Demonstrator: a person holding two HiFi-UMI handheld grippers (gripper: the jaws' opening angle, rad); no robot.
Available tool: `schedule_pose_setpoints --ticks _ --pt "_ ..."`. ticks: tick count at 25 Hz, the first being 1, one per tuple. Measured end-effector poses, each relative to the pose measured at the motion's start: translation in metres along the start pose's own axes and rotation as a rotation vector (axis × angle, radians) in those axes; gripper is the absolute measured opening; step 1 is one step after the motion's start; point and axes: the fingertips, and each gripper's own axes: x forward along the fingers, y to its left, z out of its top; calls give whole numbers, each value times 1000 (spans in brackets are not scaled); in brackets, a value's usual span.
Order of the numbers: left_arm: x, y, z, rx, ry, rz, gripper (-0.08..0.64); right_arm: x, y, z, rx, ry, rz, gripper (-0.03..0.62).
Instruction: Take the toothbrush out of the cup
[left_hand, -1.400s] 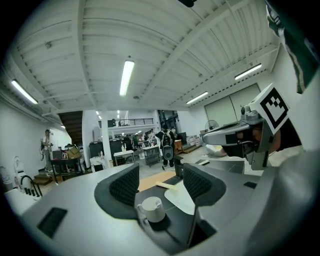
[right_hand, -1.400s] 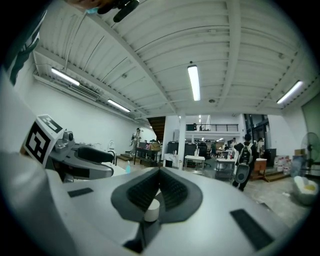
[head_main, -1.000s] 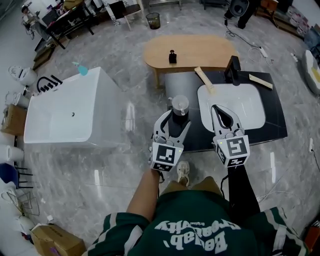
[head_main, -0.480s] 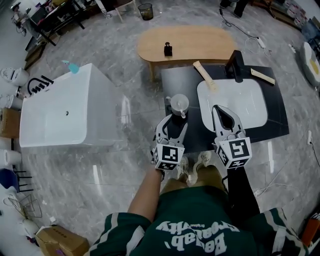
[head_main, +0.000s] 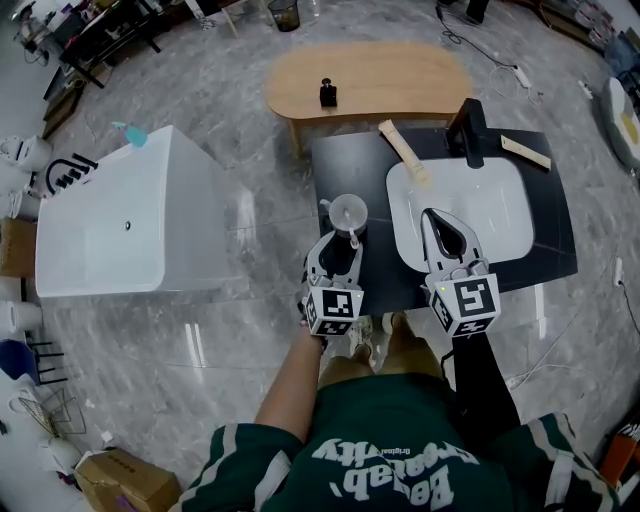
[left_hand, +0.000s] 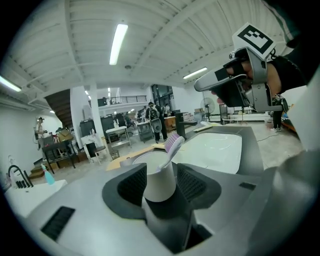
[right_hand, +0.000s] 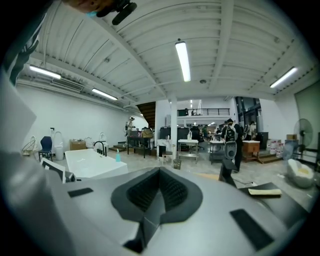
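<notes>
A white cup (head_main: 348, 212) stands on the left part of the black counter (head_main: 340, 165). A toothbrush with a purple head (left_hand: 173, 145) leans out of the cup (left_hand: 160, 181) toward the right. My left gripper (head_main: 340, 246) reaches the cup from the near side. Its jaws are closing with the cup between the pads (left_hand: 131, 186), one pad close on each side. My right gripper (head_main: 444, 228) hovers over the near rim of the white basin (head_main: 480, 195), shut and empty. The right gripper (right_hand: 160, 192) view shows its pads together.
A black faucet (head_main: 468, 130) stands behind the basin. Two wooden pieces (head_main: 405, 152) (head_main: 525, 152) lie on the counter. Beyond are an oval wooden table (head_main: 380, 85) with a small black object (head_main: 327, 93), and a white bathtub (head_main: 110, 215) at left.
My left gripper has dropped and moved forward to the cup, and its jaws have narrowed around it. The right gripper has shifted only a little over the basin.
</notes>
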Motion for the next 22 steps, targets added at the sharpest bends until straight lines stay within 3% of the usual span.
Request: schedule_pose_setpoints --ticks 8,16,18,19,22 --pt "17 -1 -1 -66 0 35 156 12 -13 -9 -5 26 23 5" --pt "24 -6 7 -81 -24 41 147 17 -22 -13 -10 36 42 5" --pt "24 -3 9 -76 -22 66 117 17 -22 -15 -10 40 49 5" --pt "24 -1 10 -75 -24 82 58 17 -22 -15 -9 40 52 5" --pt "24 4 14 -87 -35 92 32 17 -25 -15 -7 42 52 5"
